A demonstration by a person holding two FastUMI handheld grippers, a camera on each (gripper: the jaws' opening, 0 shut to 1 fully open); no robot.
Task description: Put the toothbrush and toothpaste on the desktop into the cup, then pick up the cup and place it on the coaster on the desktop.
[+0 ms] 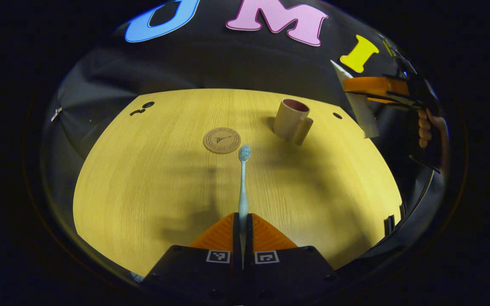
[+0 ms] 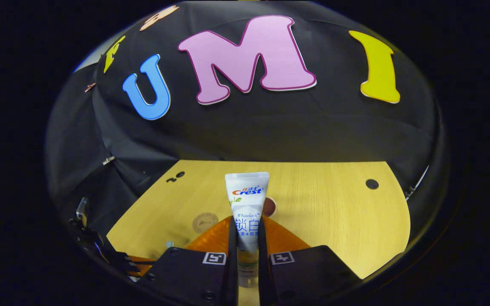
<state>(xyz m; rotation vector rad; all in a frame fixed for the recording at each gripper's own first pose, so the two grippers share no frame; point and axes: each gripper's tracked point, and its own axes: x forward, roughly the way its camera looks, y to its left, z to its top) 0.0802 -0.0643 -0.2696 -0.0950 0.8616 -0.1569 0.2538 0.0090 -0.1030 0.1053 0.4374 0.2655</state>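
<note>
Both grippers are loaded and raised above the desktop (image 1: 143,178): the left gripper (image 1: 243,221) is clamped on the toothbrush (image 1: 243,187), head forward; the right gripper (image 2: 247,238) pinches the toothpaste (image 2: 246,204), upright. Loading is in hand. Next, each item needs lowering into the cup (image 1: 291,121), near the far right edge. The coaster (image 1: 222,140) lies mid-desktop, apparently just beyond the brush head.

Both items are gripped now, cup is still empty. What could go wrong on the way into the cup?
1. The left gripper pinches the toothbrush at its handle end, so the long free part may swing and miss the cup.
2. The toothpaste looks wide against the cup's mouth; it may catch the rim and tip the cup.
3. Both grippers heading for one cup could collide.
</note>
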